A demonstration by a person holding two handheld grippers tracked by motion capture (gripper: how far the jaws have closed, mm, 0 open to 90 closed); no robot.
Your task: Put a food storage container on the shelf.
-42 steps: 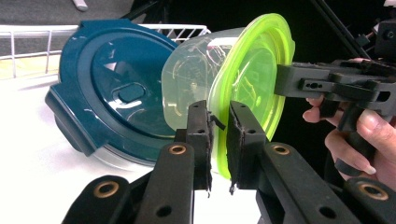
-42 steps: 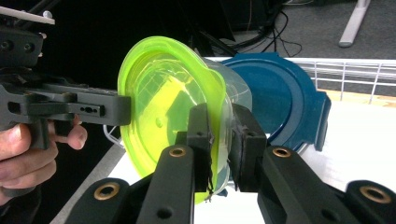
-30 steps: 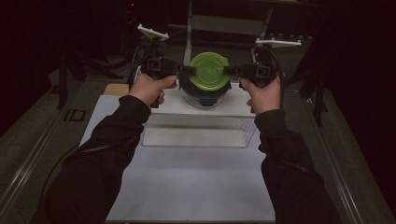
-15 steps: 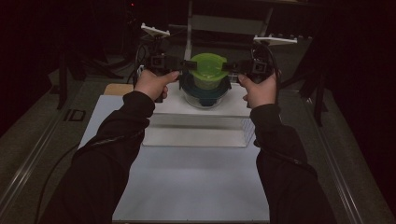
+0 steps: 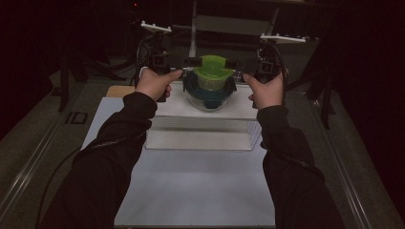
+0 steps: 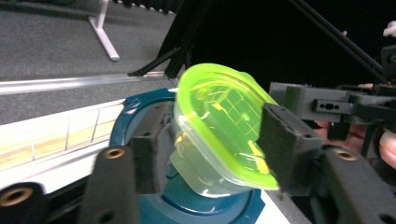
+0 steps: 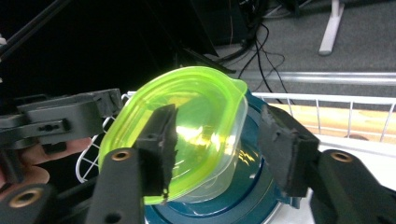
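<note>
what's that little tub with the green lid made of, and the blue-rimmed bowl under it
Small tub: looks like thin clear plastic, glossy; you can see through its wall. Its green lid: translucent neon plastic, shiny, light passes through. Blue-rimmed bowl: clear body, glass or hard plastic, hard to say; the dark teal rim looks like smooth plastic.

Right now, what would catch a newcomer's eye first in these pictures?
The neon-green lid on a small clear plastic container, glowing mid-table at the far edge against the dark room. It sits tilted in a round dark-teal-rimmed glass bowl on a white tray. The left gripper and right gripper flank it, jaws just opening, container between them.
</note>
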